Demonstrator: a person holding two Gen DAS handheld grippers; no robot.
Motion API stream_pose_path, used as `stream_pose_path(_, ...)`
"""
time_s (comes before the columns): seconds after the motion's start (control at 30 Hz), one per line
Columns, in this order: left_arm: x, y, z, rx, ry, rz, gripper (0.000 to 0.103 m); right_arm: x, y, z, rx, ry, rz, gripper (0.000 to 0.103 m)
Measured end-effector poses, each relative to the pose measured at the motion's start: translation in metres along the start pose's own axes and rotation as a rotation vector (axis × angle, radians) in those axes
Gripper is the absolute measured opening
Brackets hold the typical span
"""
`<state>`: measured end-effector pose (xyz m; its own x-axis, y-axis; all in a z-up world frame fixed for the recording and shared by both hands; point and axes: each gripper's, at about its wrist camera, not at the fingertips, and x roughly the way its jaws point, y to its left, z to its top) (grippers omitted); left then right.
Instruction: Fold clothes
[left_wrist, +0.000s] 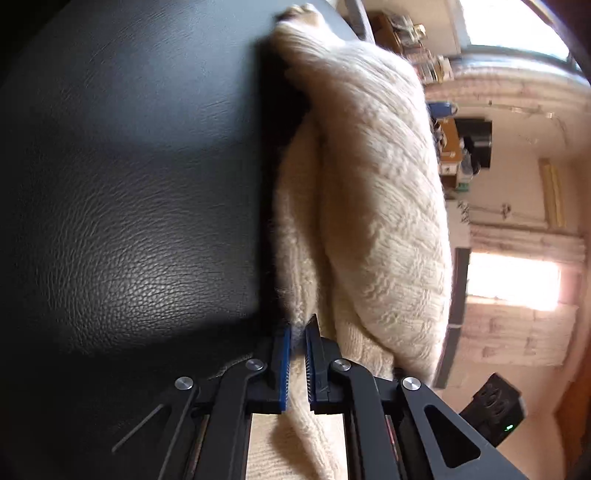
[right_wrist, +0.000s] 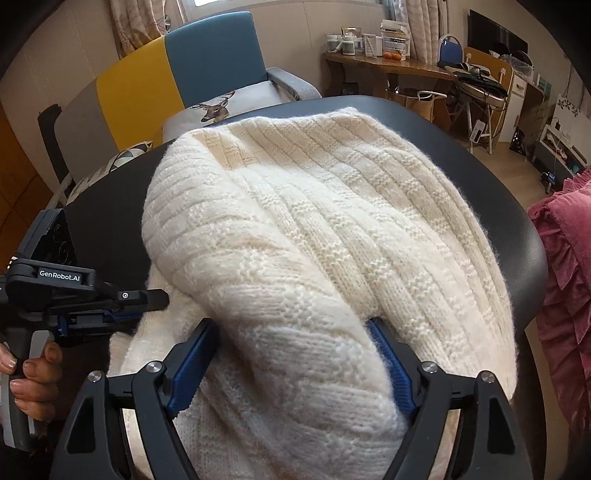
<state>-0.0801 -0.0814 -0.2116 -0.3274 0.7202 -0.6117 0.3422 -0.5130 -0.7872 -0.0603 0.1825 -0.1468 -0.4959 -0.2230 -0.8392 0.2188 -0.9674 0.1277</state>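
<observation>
A cream knitted sweater (right_wrist: 332, 229) lies folded in a thick heap on the black leather table (right_wrist: 517, 236). My right gripper (right_wrist: 288, 332) stands wide open, with the near bulging fold of the sweater filling the gap between its blue pads (right_wrist: 188, 369). In the left wrist view the sweater (left_wrist: 373, 192) runs along the table (left_wrist: 129, 221), and my left gripper (left_wrist: 298, 332) is shut on a thin layer at its edge. The right wrist view shows that left gripper (right_wrist: 159, 297) at the heap's left side, held by a hand (right_wrist: 33, 376).
A yellow and blue armchair (right_wrist: 207, 59) with a deer cushion (right_wrist: 214, 107) stands beyond the table's far edge. A pink ruffled cloth (right_wrist: 565, 277) hangs at the right. A cluttered wooden desk (right_wrist: 388, 66) lines the back wall.
</observation>
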Motion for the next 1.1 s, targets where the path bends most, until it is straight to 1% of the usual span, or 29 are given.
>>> stream_pose_path(0.07, -0.006, 0.001, 0.001, 0.014, -0.010, 0.007, 0.007, 0.002, 0.003, -0.002, -0.009, -0.010, -0.013, 0.091)
stream_pose_path(0.13, -0.010, 0.003, 0.004, 0.024, -0.008, -0.001, 0.007, 0.004, 0.006, -0.004, -0.019, -0.019, -0.027, 0.099)
stream_pose_path(0.17, -0.011, 0.002, 0.004, 0.022, -0.004, -0.011, 0.007, 0.005, 0.008, -0.005, -0.023, -0.024, -0.033, 0.100)
stream_pose_path(0.27, -0.010, -0.001, 0.009, -0.011, -0.002, -0.044, 0.010, 0.005, 0.010, -0.004, -0.031, -0.015, -0.036, 0.100)
stream_pose_path(0.3, -0.009, -0.002, 0.010, -0.015, -0.008, -0.043, 0.011, 0.005, 0.009, -0.001, -0.018, 0.005, -0.032, 0.100)
stream_pose_path(0.4, -0.006, -0.010, 0.010, 0.027, -0.012, -0.011, 0.011, 0.003, 0.008, 0.006, 0.005, 0.057, -0.012, 0.100)
stream_pose_path(0.47, -0.010, -0.016, 0.008, 0.061, -0.018, 0.007, 0.009, 0.001, 0.005, 0.007, 0.003, 0.067, -0.001, 0.097)
stream_pose_path(0.57, -0.030, -0.020, 0.007, 0.080, -0.056, 0.002, 0.006, -0.003, -0.001, 0.007, 0.021, 0.064, 0.018, 0.088)
stream_pose_path(0.63, -0.050, -0.016, 0.008, 0.070, -0.093, -0.019, 0.006, -0.009, -0.007, 0.007, 0.058, 0.050, 0.040, 0.076)
stream_pose_path(0.67, -0.058, -0.017, 0.011, 0.072, -0.112, -0.026, 0.005, -0.012, -0.010, 0.007, 0.076, 0.043, 0.051, 0.072)
stream_pose_path(0.7, -0.065, -0.019, 0.016, 0.078, -0.131, -0.031, 0.005, -0.014, -0.012, 0.008, 0.096, 0.040, 0.074, 0.066)
stream_pose_path(0.73, -0.072, -0.021, 0.020, 0.083, -0.149, -0.035, 0.005, -0.017, -0.014, 0.009, 0.115, 0.039, 0.099, 0.066)
stream_pose_path(0.83, -0.104, -0.022, 0.023, 0.103, -0.220, -0.052, 0.005, -0.019, -0.011, 0.010, 0.121, 0.048, 0.112, 0.062)
stream_pose_path(0.9, -0.116, -0.015, 0.014, 0.111, -0.265, -0.055, 0.005, -0.018, -0.002, 0.010, 0.102, 0.058, 0.129, 0.062)
stream_pose_path(0.97, -0.116, -0.007, 0.006, 0.105, -0.300, -0.052, 0.005, -0.017, 0.007, 0.011, 0.080, 0.066, 0.143, 0.060)
stream_pose_path(1.1, -0.150, 0.007, 0.014, 0.108, -0.351, -0.048, 0.005, -0.013, 0.023, 0.012, 0.032, 0.087, 0.155, 0.059)
